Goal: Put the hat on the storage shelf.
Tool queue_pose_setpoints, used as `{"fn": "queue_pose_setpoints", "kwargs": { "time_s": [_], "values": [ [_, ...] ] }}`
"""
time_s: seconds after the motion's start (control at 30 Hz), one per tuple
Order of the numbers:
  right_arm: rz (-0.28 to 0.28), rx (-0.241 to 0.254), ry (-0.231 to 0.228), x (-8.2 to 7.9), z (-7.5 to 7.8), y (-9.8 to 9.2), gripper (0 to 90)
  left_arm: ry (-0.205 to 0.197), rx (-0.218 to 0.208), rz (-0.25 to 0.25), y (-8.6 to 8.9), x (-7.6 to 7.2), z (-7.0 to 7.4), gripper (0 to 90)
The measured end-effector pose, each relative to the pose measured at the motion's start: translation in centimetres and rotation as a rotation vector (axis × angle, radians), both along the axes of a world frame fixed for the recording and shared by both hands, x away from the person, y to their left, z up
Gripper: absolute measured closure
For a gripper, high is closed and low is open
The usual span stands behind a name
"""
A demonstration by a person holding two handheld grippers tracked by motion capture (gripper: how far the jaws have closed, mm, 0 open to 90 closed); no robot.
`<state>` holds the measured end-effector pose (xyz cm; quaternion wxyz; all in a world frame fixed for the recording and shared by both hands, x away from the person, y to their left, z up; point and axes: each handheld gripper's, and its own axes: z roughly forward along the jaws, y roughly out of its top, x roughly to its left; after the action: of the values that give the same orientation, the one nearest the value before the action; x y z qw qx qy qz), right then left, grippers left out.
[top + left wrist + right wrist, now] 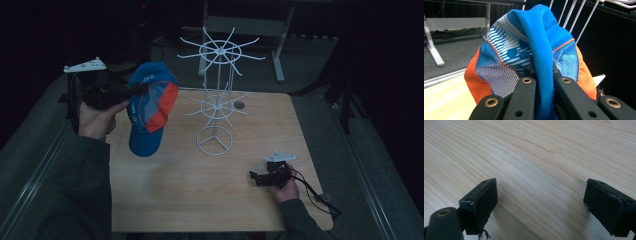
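Note:
A blue cap with orange and white mesh panels hangs in the air over the table's left side. My left gripper is shut on a fold of its blue fabric. In the left gripper view the cap bulges above the two black jaws, which pinch the blue strip between them. A white wire hat stand with two tiers of spokes rises at the middle of the table, just right of the cap. My right gripper rests low on the wood at the front right, its fingers wide apart and open over bare wood.
The wooden table has bare surface in front of the stand and between the two hands. A metal frame stands on the floor behind the table. A cable trails from the right gripper toward the front right corner.

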<state>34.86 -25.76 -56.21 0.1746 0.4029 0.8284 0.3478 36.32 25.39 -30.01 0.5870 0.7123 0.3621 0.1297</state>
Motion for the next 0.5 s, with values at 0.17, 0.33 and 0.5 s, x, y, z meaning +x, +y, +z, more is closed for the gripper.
{"fn": "queue_pose_setpoints", "kwargs": {
  "time_s": [0.17,0.33,0.5],
  "values": [
    [0.000,0.000,0.000,0.0,0.0,0.0,11.7,-0.014,0.001,-0.001,-0.1,-0.1,0.6,89.7],
    [0.000,0.000,0.000,0.0,0.0,0.0,11.7,-0.024,0.002,0.000,-0.2,-0.2,1.0,89.7],
    [-0.001,0.000,0.001,0.0,0.0,0.0,11.7,-0.031,0.000,0.001,-0.2,-0.3,1.3,89.7]
  ]
}}
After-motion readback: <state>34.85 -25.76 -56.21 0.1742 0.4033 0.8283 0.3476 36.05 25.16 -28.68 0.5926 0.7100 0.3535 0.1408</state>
